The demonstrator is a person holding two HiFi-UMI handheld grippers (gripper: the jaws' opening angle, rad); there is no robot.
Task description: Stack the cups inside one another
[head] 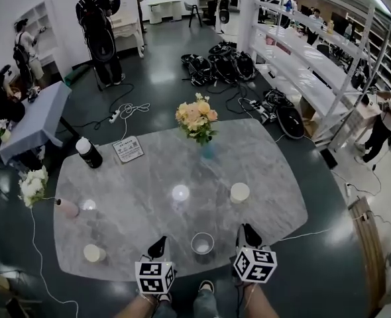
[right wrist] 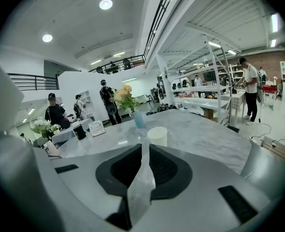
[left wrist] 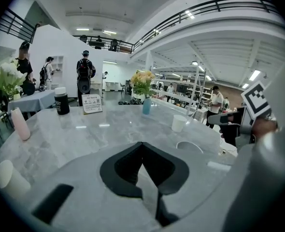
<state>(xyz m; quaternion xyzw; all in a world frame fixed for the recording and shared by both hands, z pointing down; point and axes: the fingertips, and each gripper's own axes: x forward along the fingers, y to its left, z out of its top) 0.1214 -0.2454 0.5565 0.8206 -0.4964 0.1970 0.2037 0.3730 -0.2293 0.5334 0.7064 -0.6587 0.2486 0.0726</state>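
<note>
Several cups are spread over the grey marble table (head: pixel 268 171). A white cup (head: pixel 239 192) stands at the right and shows just ahead in the right gripper view (right wrist: pixel 157 136). A clear cup (head: pixel 202 243) stands at the front edge between my two grippers. A pale cup (head: pixel 180 193) stands mid-table, and a cream cup (head: pixel 93 253) lies at the front left. My left gripper (head: pixel 159 246) is shut and empty, just left of the clear cup (left wrist: pixel 190 147). My right gripper (head: pixel 250 233) is also shut and empty, nearer me than the white cup.
A blue vase of flowers (head: pixel 197 121) stands at the table's far side, with a sign card (head: pixel 128 149) and a black bottle (head: pixel 88 152) at the far left. A pink bottle (head: pixel 67 208) lies at the left edge. People, bags and cables occupy the floor beyond.
</note>
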